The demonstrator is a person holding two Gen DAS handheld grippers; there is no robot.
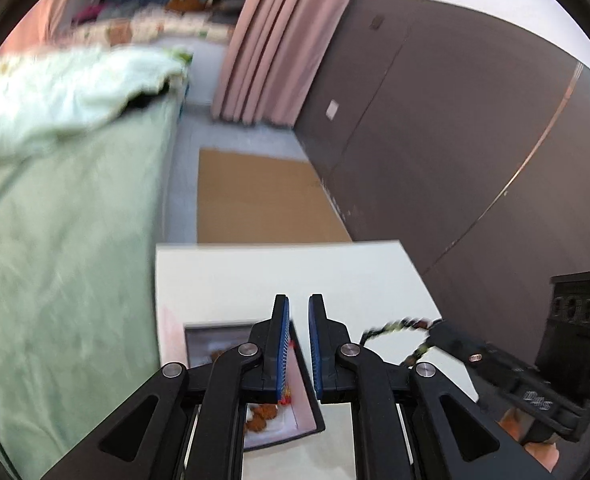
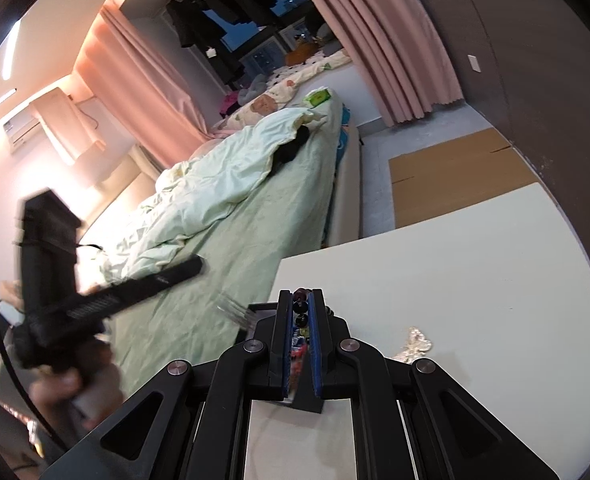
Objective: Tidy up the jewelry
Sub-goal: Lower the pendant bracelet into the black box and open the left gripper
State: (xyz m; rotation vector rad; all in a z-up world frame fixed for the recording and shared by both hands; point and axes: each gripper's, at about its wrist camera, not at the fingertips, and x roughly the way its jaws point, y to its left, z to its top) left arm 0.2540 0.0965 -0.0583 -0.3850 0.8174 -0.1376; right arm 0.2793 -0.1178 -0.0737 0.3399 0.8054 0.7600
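Bedroom, with a green-sheeted bed (image 2: pixel 223 248) and rumpled pale duvet (image 2: pixel 231 168) at left, pink curtains (image 2: pixel 395 40) far off, a dark panelled wall (image 1: pixel 435 120) at right, flattened cardboard (image 1: pixel 255 196) on the floor beyond. Nearest, a white table (image 2: pixel 475 264) running from the bed's edge to the wall.

On the table's near left corner, an open jewellery box (image 1: pixel 303 392) with pale pink walls; inside, orange-brown pieces and a spot of red, partly hidden behind the fingers, too blurred to name further. To the right on the bare tabletop, a small pale glittering ornament (image 2: pixel 413 344), lying apart from the box.

Left gripper (image 1: pixel 299 312) poised over the box, jaws nearly closed, a narrow gap between the blue pads, nothing in them. Seen from the right wrist as a blurred black shape at left, above the bed's edge, gripped from below by a hand (image 2: pixel 71 392).

Right gripper (image 2: pixel 303 300) clamped tight on a beaded bracelet (image 2: pixel 301 308): dark round beads pinched between the blue pads, one reddish bead at the tips. In the left wrist view, the same bracelet (image 1: pixel 395 330) as a loop of dark and greenish beads hanging from the right gripper's tip (image 1: pixel 435 332), above the table, just right of the box, blurred. Below that tool, an orange-toned hand (image 1: pixel 535 436) partly in view.
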